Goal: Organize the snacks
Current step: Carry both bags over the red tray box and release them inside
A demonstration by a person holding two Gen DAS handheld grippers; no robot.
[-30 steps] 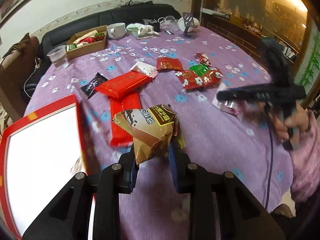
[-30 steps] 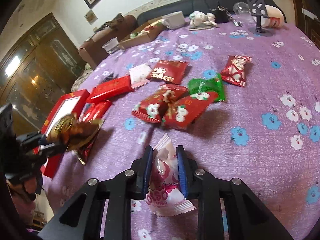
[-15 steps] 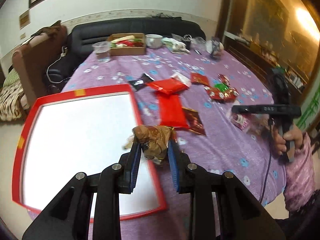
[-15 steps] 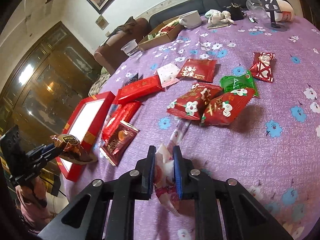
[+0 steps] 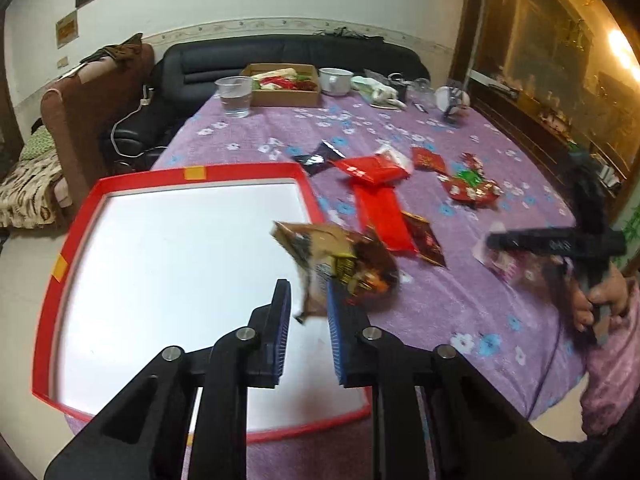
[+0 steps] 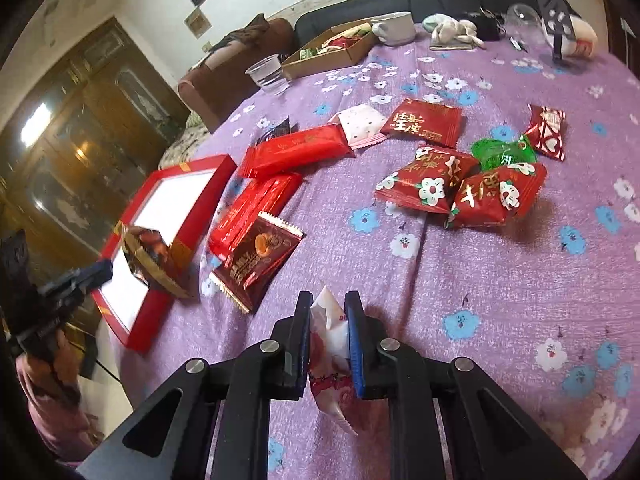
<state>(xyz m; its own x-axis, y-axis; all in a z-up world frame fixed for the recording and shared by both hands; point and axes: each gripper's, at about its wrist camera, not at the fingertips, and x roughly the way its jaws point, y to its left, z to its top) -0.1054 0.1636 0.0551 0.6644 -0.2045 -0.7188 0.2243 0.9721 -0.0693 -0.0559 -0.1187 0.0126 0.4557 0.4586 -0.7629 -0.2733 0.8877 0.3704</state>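
**K:** Both tongs loaded. Left gripper (image 5: 306, 304) looks clamped on the tail of the brown-gold snack pack (image 5: 340, 264), though the pack sits hard against the right-hand pad and I can't make out contact on the other one. Pack hangs over the red tray (image 5: 192, 176), near its 3 o'clock rim. Right gripper (image 6: 328, 332) is pinched on the white-pink wrapper (image 6: 330, 344), carried above the purple tablecloth (image 6: 480, 280).

**M:** Where's the rest?

**K:** From the right wrist view: dark brown sachet (image 6: 256, 264) at 11 o'clock of the jaws, two long red bars (image 6: 294, 152) beyond it, flowered red packs (image 6: 432, 184) at 1 o'clock. Tray floor is bare white.

**M:** So how to drop it clean?

**K:** My read: the brown pack is blurred and swinging, and part of it sits over the rim. Carry it further toward 9 o'clock, well inside the wall, and let the swing die before opening. Release low so it lands flat, not propped on the edge.

**M:** And the right one?

**K:** Hold off until the left clears. Both tools heading for one tray corner risks a clash. Place the wrapper beside the first pack, not on top.
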